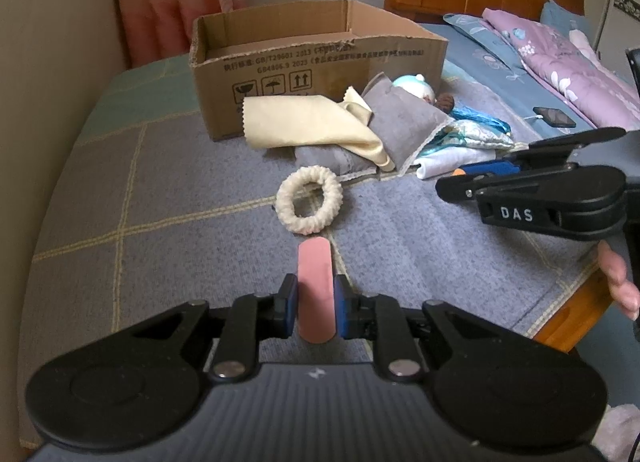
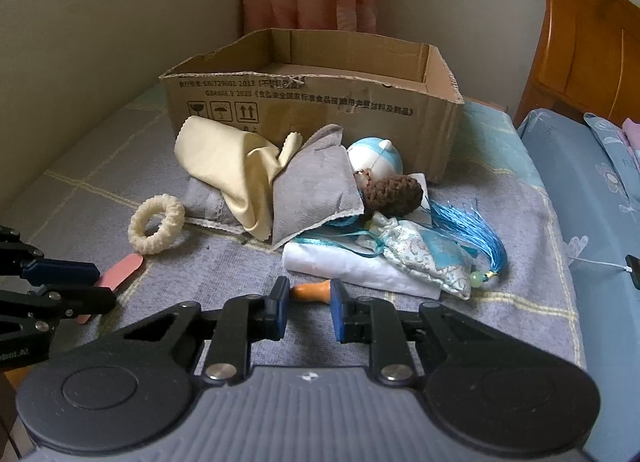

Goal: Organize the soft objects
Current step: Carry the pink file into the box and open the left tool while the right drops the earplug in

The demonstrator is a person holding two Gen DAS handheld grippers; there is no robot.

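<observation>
Sorting has barely begun: the box at the far side of the bed looks empty. The left gripper has its jaws clamped on a pink strip. The right gripper has its jaws around an orange piece, contact unclear. The ring, cloths and pouches lie loose in front of the box.

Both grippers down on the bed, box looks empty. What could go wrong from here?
1. The left gripper pinches the pink strip near one end; it may slip or flop on the way to the cardboard box.
2. The right gripper has only the end of the small orange piece between its pads; the grip could miss.
3. The pile leans on the box's front wall; the yellow cloth could get dragged.
</observation>
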